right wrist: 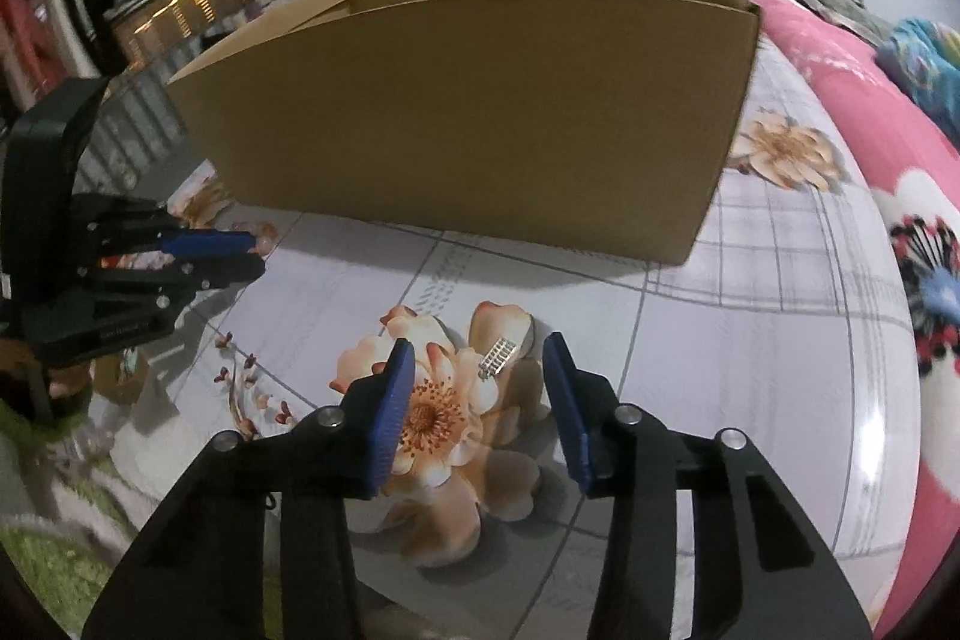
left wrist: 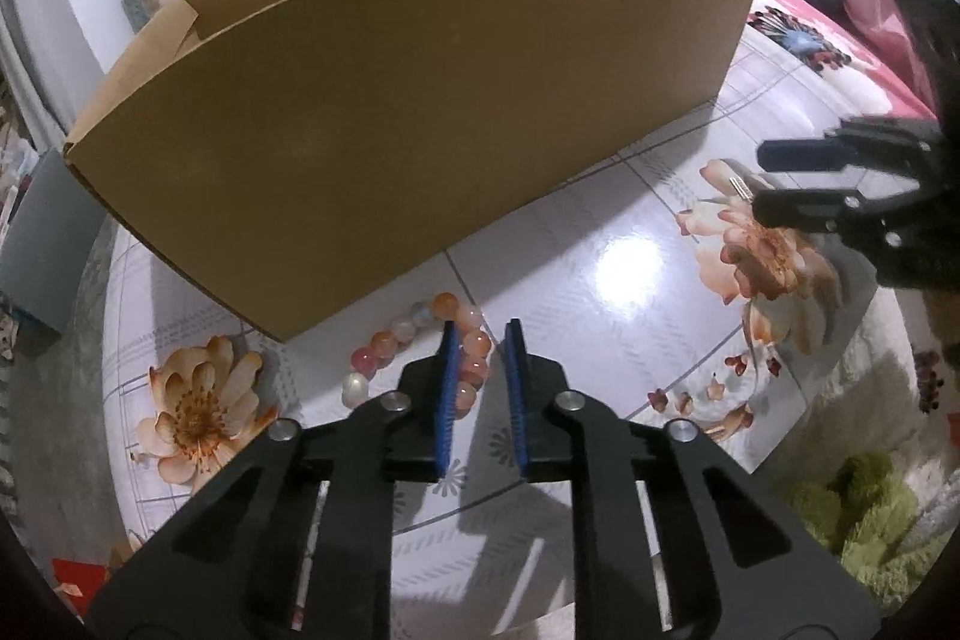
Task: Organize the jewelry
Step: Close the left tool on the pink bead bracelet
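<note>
Two pieces of jewelry lie on a floral cloth (right wrist: 750,292) before a box (left wrist: 420,112): a bead bracelet (left wrist: 420,340) at 12 o'clock of the left gripper (left wrist: 483,334), whose narrowly parted jaws straddle its beads, and a silver ring (right wrist: 499,357) between the right gripper's (right wrist: 480,358) wide-open, empty jaws.

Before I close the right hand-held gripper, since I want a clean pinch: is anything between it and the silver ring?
Nothing visible. The ring lies on the floral cloth ahead of the open right hand-held gripper. The box stands farther back.
</note>
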### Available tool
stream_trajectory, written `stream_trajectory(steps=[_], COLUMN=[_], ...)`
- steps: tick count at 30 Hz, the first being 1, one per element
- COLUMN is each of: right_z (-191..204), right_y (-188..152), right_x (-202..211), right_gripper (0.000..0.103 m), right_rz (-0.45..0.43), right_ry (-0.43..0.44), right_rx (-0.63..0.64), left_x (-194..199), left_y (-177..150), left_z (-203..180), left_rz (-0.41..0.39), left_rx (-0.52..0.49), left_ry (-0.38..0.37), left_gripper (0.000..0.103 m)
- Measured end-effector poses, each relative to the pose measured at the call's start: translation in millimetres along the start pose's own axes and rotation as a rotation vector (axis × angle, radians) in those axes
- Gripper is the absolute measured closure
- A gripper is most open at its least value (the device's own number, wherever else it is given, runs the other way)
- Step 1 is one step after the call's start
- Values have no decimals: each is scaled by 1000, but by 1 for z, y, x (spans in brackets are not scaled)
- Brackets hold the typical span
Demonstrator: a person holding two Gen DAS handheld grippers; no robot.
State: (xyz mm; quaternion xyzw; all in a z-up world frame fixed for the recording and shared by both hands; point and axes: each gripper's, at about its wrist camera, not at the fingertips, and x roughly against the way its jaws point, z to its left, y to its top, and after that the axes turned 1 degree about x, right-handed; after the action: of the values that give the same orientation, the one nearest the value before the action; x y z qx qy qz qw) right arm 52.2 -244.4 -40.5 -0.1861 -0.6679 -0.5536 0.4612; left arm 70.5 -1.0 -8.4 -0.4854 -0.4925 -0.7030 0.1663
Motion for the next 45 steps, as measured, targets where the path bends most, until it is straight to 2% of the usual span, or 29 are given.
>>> stream_trajectory(steps=[10,15,24,29,37,45], right_z=[-4,-10,-5,4,0,3], right_y=[16,18,7,6,19,15], right_x=[-15,-18,-10,-11,-16,-19], right_gripper=[68,69,73,73,73,73], right_rz=[81,103,109,126,91,126], right_ry=[88,132,126,135,80,110], right_rx=[195,161,97,101,149,148], left_x=[0,0,1,0,0,0], left_y=[0,0,-1,-1,-1,-2], left_z=[-3,-3,-2,-2,-3,-2], left_rz=[-9,-12,-14,-14,-14,-13], left_rx=[-13,-7,-5,-1,0,-1], left_ry=[-11,-13,-15,-15,-14,-15], left_gripper=[94,94,94,94,94,94])
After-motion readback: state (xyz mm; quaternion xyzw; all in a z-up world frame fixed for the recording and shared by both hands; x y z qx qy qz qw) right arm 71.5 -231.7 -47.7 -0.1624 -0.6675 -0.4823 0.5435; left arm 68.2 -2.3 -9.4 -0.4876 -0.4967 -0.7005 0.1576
